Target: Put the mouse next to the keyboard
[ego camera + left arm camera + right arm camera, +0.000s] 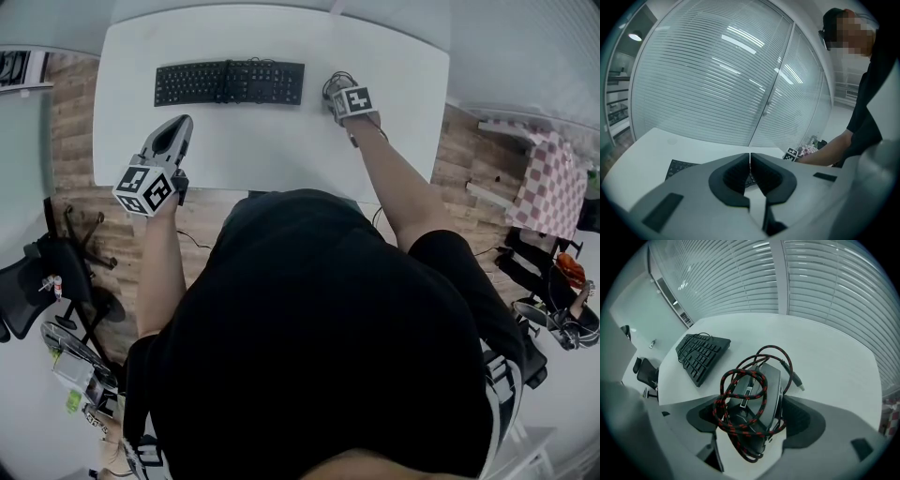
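the mouse (761,380), with its red-and-black braided cable (723,392) looped over its back, sits squarely between the jaws of the right gripper (751,420), whose dark pads clasp its two flanks while its front end pokes out past the jaw tips. it sits low over the white table (272,141), just off the right end of the black keyboard (230,82) and not touching it. the left gripper (750,157) hangs above the table's near left part with its jaws pressed together on nothing.
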